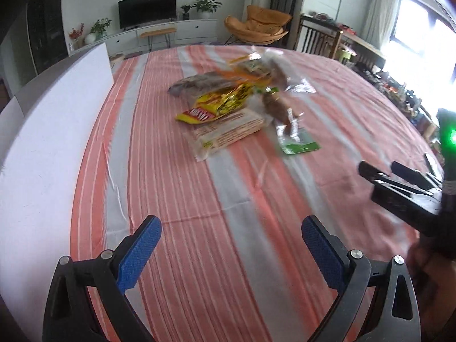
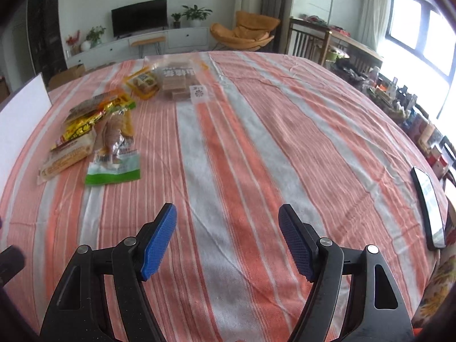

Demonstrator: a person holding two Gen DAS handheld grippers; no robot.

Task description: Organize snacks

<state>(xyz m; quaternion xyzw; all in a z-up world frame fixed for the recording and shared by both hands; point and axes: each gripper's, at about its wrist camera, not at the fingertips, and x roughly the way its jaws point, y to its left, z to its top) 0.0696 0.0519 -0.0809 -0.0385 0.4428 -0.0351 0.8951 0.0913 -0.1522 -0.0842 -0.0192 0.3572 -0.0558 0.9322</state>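
Note:
A heap of snack packets lies on the striped tablecloth (image 1: 199, 228). It holds a yellow packet (image 1: 219, 102), a long wafer pack (image 1: 228, 134) and a green-ended packet with a brown snack (image 1: 287, 122). In the right wrist view the same yellow packet (image 2: 85, 125) and green packet (image 2: 114, 165) lie at the left, with a clear bag of wafers (image 2: 179, 79) farther back. My left gripper (image 1: 230, 228) is open above bare cloth, short of the heap. My right gripper (image 2: 228, 213) is open over bare cloth too, and shows at the right as the right gripper (image 1: 382, 171).
A white box (image 1: 42, 142) stands along the table's left side. A dark phone (image 2: 427, 205) lies near the right edge of the tablecloth (image 2: 256, 142). Behind the table are a TV, plants, an orange chair and a cluttered shelf by the window.

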